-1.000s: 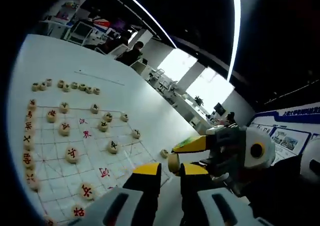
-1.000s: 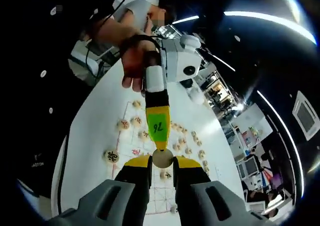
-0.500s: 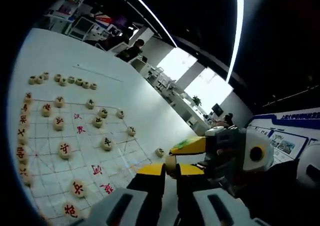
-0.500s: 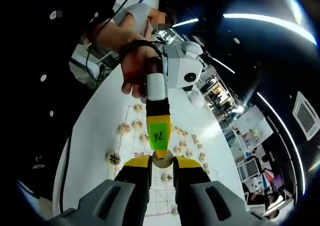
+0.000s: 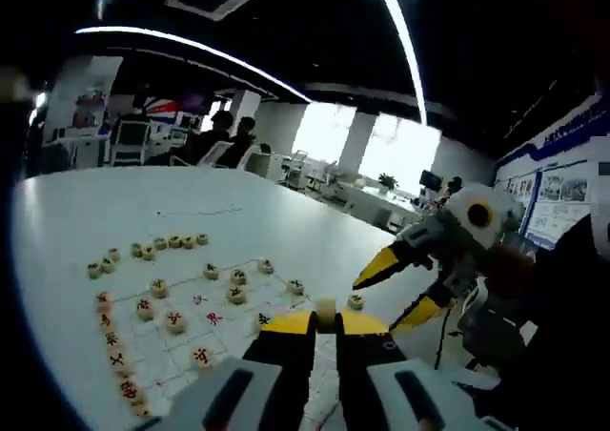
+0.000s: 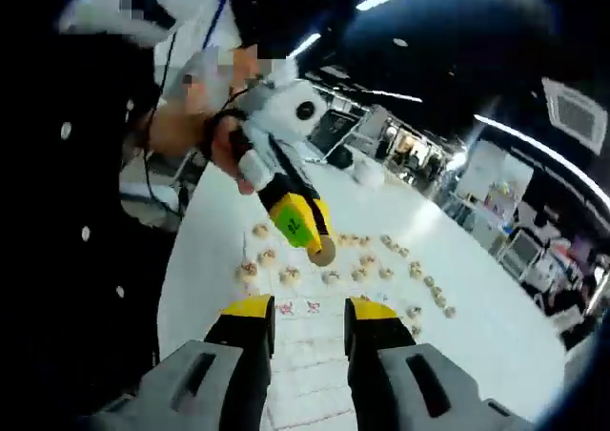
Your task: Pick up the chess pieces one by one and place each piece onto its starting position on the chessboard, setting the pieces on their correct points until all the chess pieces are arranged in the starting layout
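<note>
Left gripper (image 5: 324, 318) pinches 1 chess piece (image 5: 326, 307) at lower centre of its view, chessboard (image 5: 191, 331) lying lower left of it (so it's the nearer one), while right gripper (image 6: 309, 314), jaws wide and empty, faces the board (image 6: 315, 355).

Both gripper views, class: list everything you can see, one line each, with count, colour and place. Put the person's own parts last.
Table: one, white, under the board.
Chessboard: one, pale with a line grid and red characters, flat on the table.
Chess pieces: many, tan discs with red or black characters, on the board and in a row beyond it.
Held piece: one, tan, between the left claw's jaws.
Office desks and chairs: several, far background.
Left claw: yellow-tipped, shut on the held piece.
Right claw: yellow-tipped, open, nothing between the jaws.
Hand: one, holding the left claw's handle.
</note>
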A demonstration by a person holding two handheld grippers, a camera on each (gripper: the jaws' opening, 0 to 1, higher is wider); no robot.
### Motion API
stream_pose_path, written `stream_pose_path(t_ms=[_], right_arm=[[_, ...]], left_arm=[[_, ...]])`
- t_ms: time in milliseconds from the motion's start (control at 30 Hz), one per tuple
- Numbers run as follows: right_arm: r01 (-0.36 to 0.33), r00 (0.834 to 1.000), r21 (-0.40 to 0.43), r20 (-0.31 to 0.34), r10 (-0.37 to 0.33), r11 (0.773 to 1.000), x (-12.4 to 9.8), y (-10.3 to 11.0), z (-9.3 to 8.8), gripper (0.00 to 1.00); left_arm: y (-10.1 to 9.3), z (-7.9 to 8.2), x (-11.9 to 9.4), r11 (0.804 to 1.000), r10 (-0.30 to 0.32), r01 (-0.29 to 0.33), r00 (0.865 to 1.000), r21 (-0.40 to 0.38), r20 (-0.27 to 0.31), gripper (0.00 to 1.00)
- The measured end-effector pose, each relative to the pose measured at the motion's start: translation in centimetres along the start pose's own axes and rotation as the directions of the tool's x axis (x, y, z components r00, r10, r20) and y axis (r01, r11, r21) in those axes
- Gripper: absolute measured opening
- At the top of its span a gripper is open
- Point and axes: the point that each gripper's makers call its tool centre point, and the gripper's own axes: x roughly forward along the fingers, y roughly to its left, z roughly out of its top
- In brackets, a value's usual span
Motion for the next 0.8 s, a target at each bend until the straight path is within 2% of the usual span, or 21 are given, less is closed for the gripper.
stream_pose_path(t_ms=[33,67,100,133,167,200,233,267,300,333,367,400,433,500,567,633,667,733,800], right_arm=[[-0.011,1.0,0.089,-0.003,0.012,0.996,0.1,0.0,-0.3,0.3],[-0.012,1.0,0.148,-0.005,0.013,0.989,0.1,-0.2,-0.4,0.31],[-0.019,0.999,0.192,0.032,0.013,0.981,0.3,-0.2,0.0,0.3],[-0.033,0.999,0.275,0.041,0.023,0.961,0.4,-0.1,0.1,0.3],[-0.064,0.997,0.342,0.07,0.042,0.938,0.4,0.1,0.4,0.31],[-0.068,0.996,0.403,0.081,0.038,0.913,0.6,-0.1,0.5,0.31],[-0.066,0.995,0.443,0.093,0.028,0.894,0.7,-0.4,0.6,0.31],[-0.077,0.994,0.473,0.104,0.031,0.878,0.9,-0.5,0.7,0.31],[-0.078,0.994,0.516,0.105,0.028,0.853,1.1,-0.6,0.7,0.31],[-0.071,0.994,0.533,0.104,0.018,0.843,1.2,-0.9,0.7,0.31],[-0.065,0.995,0.531,0.103,0.012,0.845,1.5,-1.1,0.7,0.31],[-0.059,0.995,0.54,0.095,0.008,0.839,1.9,-1.2,0.6,0.31],[-0.057,0.996,0.543,0.094,0.007,0.838,2.2,-1.2,0.6,0.31],[-0.061,0.995,0.563,0.098,0.006,0.825,2.8,-1.1,0.7,0.31],[-0.071,0.994,0.566,0.107,0.012,0.821,3.3,-1.0,1.0,0.31],[-0.083,0.993,0.571,0.119,0.018,0.817,3.6,-0.8,1.4,0.3],[-0.088,0.992,0.571,0.123,0.021,0.816,3.7,-0.7,1.5,0.3],[-0.092,0.992,0.563,0.126,0.024,0.821,4.1,-0.4,1.8,0.29],[-0.1,0.99,0.561,0.136,0.028,0.822,4.2,-0.2,2.1,0.28]], left_arm=[[0.3,-0.2,-0.3,0.998,0.028,-0.026,0.999,0.057,-0.023,0.11],[0.6,0.0,-0.5,0.985,0.059,-0.054,0.998,0.165,-0.026,0.11],[0.7,0.0,-0.6,0.957,0.086,-0.075,0.996,0.279,-0.025,0.11],[0.9,-0.1,-0.8,0.92,0.122,-0.102,0.992,0.379,-0.03,0.11],[0.8,-0.2,-0.9,0.866,0.138,-0.104,0.99,0.49,-0.035,0.11],[0.8,-0.4,-0.9,0.818,0.155,-0.106,0.987,0.565,-0.038,0.11],[0.6,-0.7,-0.8,0.794,0.158,-0.098,0.986,0.6,-0.049,0.11],[0.2,-0.9,-0.7,0.782,0.144,-0.081,0.988,0.618,-0.054,0.11],[0.1,-1.0,-0.7,0.782,0.148,-0.078,0.987,0.619,-0.062,0.11],[0.0,-1.2,-0.6,0.766,0.146,-0.067,0.987,0.64,-0.071,0.11],[0.1,-1.2,-0.6,0.724,0.161,-0.071,0.985,0.686,-0.068,0.11],[0.4,-1.3,-0.5,0.657,0.189,-0.075,0.98,0.75,-0.068,0.11],[0.5,-1.4,-0.5,0.603,0.2,-0.067,0.977,0.795,-0.07,0.11],[0.5,-1.6,-0.4,0.534,0.212,-0.058,0.975,0.844,-0.067,0.11],[0.3,-1.5,-0.4,0.478,0.214,-0.053,0.975,0.877,-0.058,0.11],[0.0,-1.0,-0.4,0.39,0.216,-0.06,0.976,0.919,-0.028,0.11],[0.1,-1.0,-0.4,0.361,0.226,-0.057,0.974,0.931,-0.028,0.11],[-0.1,-1.0,-0.4,0.332,0.233,-0.054,0.972,0.942,-0.026,0.11],[-0.5,-0.9,-0.3,0.341,0.213,-0.051,0.977,0.939,-0.024,0.11]])
